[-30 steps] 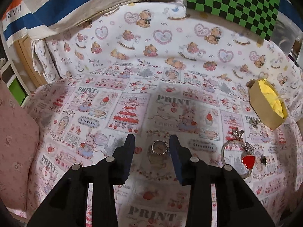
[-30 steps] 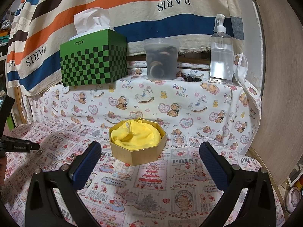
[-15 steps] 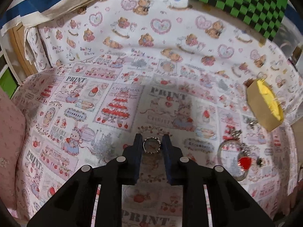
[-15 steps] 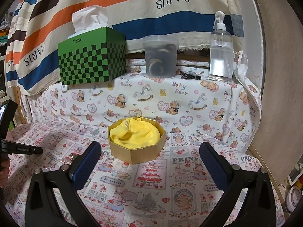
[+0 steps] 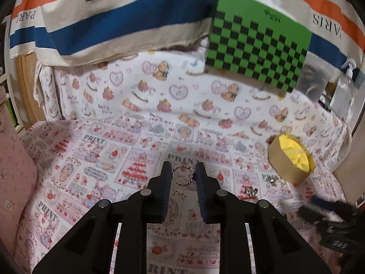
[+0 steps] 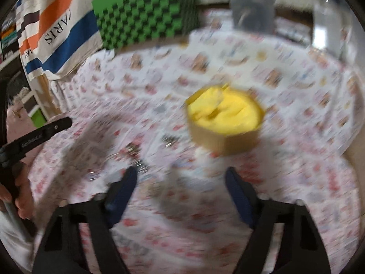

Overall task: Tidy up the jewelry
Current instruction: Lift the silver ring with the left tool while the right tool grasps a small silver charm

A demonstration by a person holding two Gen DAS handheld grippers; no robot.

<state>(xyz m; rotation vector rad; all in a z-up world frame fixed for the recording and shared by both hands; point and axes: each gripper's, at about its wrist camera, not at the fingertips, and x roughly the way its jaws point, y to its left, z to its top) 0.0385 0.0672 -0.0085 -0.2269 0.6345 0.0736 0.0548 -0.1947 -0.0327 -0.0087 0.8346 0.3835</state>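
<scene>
- Left wrist view: the left gripper [image 5: 183,174] sits low in the centre of the frame, its two blue-padded fingers [image 5: 165,178] pinching a thin silver ring [image 5: 183,175] that stands upright between them, above the printed cloth [image 5: 95,159]
- At the right of that frame a gold box [image 5: 282,162] with a yellow lining [image 5: 295,154] stands on the cloth, well apart from the ring
- Just below and left of the box lie a few small silver pieces [image 5: 251,191]; they are too small to name
- A green checked tissue box [image 5: 257,45] sits at the upper right, with a striped cloth [image 5: 118,20] hanging across the top
- At the lower right edge a dark blurred shape shows, seemingly the other tool
- Right wrist view: heavily blurred; the right gripper [image 6: 181,183] is spread wide with nothing between its fingers, low in the frame
- The gold box [image 6: 224,142] lies right of centre above it, and blurred silver pieces [image 6: 134,151] lie on the cloth to the left of the box
- A hand [image 6: 21,185] grips a black handle at the left edge
</scene>
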